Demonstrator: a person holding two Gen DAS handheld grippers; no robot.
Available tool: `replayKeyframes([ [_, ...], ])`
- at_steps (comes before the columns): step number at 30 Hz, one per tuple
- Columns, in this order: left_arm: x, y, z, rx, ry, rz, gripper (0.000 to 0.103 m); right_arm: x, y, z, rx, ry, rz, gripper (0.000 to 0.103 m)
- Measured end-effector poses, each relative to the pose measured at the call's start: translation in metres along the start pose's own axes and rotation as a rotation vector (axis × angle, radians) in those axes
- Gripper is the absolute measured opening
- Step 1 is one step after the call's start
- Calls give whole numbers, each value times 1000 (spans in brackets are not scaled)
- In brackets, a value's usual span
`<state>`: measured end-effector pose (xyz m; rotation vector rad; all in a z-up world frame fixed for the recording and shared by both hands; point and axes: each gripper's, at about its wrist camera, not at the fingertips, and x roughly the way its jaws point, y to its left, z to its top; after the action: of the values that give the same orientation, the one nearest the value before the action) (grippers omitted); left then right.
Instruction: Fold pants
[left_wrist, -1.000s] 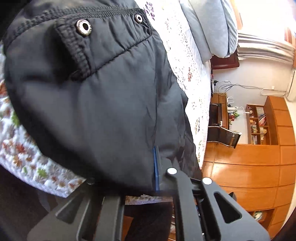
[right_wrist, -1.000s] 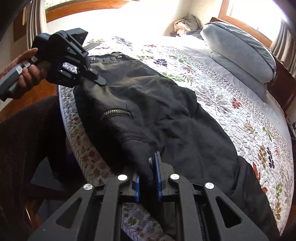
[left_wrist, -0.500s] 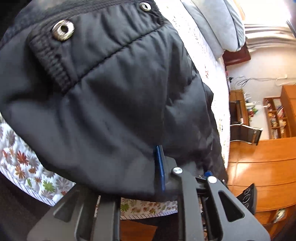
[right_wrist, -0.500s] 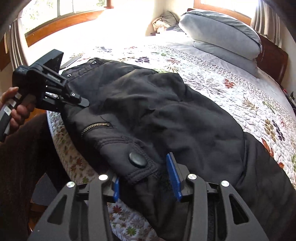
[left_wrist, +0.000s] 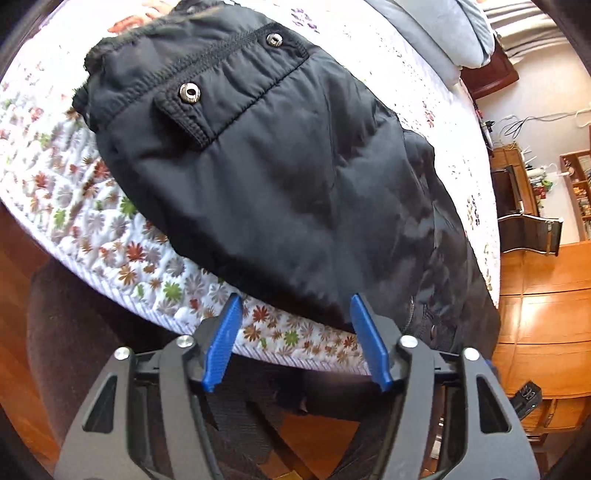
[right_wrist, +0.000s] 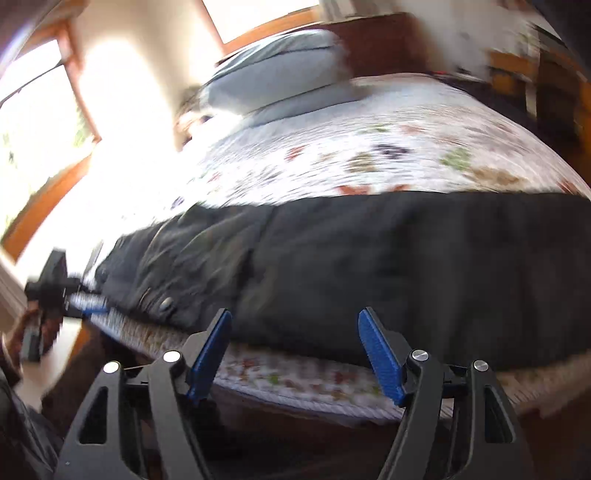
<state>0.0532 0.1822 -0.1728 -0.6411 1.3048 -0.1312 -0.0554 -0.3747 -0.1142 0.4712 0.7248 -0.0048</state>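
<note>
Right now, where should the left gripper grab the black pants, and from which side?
Probably the waistband corner of the pants, coming in from the bed's near edge. That end lies flat on the quilt, and its thick stitched band gives the pads something firm to pinch. The left gripper has just been opening and holds nothing; the pants' lower edge lies between its jaws.

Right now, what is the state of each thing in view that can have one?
Pants: lying flat on the bed, along its near edge, held by nothing.
Snap: unfastened, at the waistband.
Left hand-held gripper: open, jaws just opened, nothing between them.
Right hand-held gripper: open, jaws just opened, nothing between them.
Bed: covered with a floral quilt.
Pillows: stacked at the head.
</note>
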Motion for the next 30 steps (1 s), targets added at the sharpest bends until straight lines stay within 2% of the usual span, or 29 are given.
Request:
replayKeyframes([
  [1, -3, -3, 0, 5, -16, 15, 67, -19, -31, 1, 107, -55, -37, 72],
  [3, -10, -11, -4, 21, -55, 33, 77, -50, -91, -2, 311, -134, -134, 73],
  [4, -12, -17, -4, 35, -77, 47, 79, -62, -114, -5, 384, -170, -151, 73],
  [6, -15, -29, -4, 54, -118, 88, 91, -76, -152, -14, 507, -225, -138, 73],
  [9, -16, -44, -7, 60, -163, 123, 94, -75, -182, -22, 606, -243, -112, 73],
  [11, -16, -49, -7, 43, -169, 126, 98, -68, -192, -23, 641, -240, -81, 68],
  [14, -16, -56, -9, 21, -194, 122, 98, -58, -198, -21, 664, -245, -43, 51],
  [15, -15, -58, -10, 19, -204, 131, 98, -54, -199, -20, 672, -243, -36, 48],
  [16, -17, -60, -10, 21, -212, 141, 98, -51, -202, -19, 675, -247, -25, 39],
  [17, -18, -61, -10, 27, -218, 151, 98, -49, -203, -17, 673, -254, -27, 34],
  [18, -18, -63, -11, 34, -222, 160, 98, -49, -203, -16, 659, -261, -44, 18],
  [20, -21, -66, -12, 54, -236, 181, 98, -46, -201, -6, 617, -273, -57, 6],
  [24, -20, -73, -14, 98, -248, 212, 98, -40, -193, 14, 550, -265, -91, 4],
  [30, -6, -84, -18, 125, -207, 195, 98, -23, -196, 19, 610, -188, -136, 4],
])
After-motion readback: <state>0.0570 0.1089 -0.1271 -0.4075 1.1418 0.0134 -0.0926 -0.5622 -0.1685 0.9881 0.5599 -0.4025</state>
